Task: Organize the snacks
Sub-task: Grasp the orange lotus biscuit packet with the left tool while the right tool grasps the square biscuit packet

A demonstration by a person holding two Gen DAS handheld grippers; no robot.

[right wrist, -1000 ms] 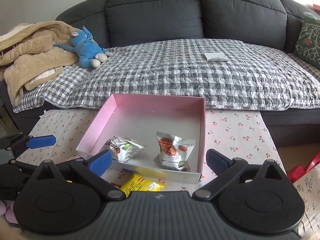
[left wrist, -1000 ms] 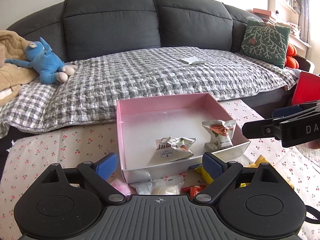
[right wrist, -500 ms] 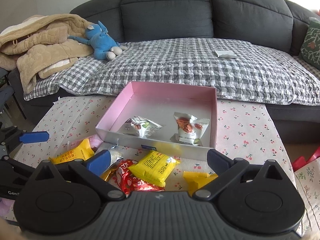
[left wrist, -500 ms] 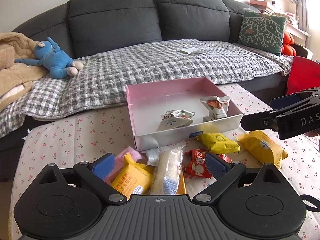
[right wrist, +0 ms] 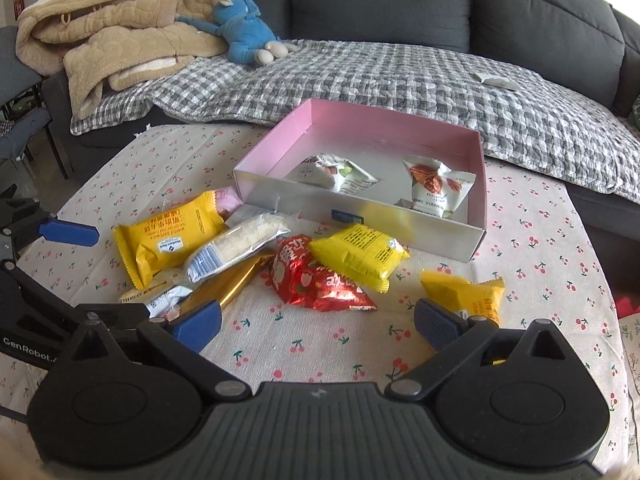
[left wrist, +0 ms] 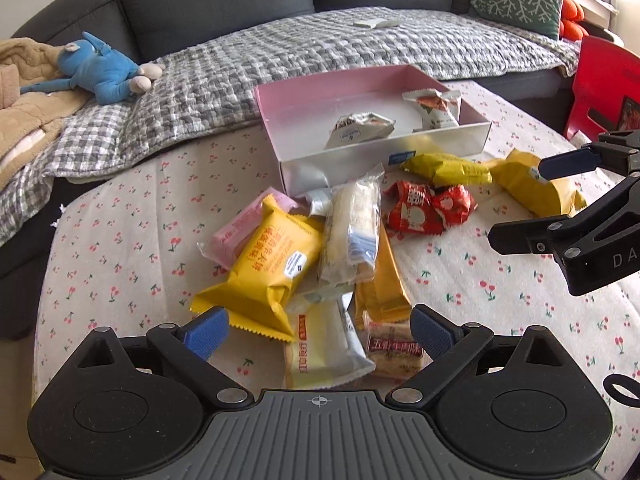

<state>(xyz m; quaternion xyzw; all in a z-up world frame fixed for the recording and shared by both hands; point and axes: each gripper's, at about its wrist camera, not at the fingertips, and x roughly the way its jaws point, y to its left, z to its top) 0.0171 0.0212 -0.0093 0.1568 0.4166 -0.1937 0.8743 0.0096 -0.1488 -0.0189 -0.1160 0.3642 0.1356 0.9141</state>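
Observation:
A pink box (left wrist: 280,98) (right wrist: 478,160) on the cherry-print table holds two white nut packets (left wrist: 360,130) (right wrist: 436,188). In front of it lies a heap of snacks: a yellow wafer pack (left wrist: 268,264) (right wrist: 168,236), a clear cake pack (left wrist: 352,236) (right wrist: 236,246), a red packet (left wrist: 428,206) (right wrist: 316,280) and yellow packs (left wrist: 532,188) (right wrist: 360,256). My left gripper (left wrist: 318,330) is open and empty above the near snacks. My right gripper (right wrist: 318,322) is open and empty, just behind the red packet.
A grey sofa with a checked blanket (left wrist: 320,48) runs behind the table. A blue plush toy (left wrist: 104,68) (right wrist: 244,36) and a beige quilt (right wrist: 104,36) lie on it. A red chair (left wrist: 604,80) stands at the right.
Both grippers have pulled back from the box and tilted down, so the heap of snacks in front of it has come into view. Both stay open and empty.

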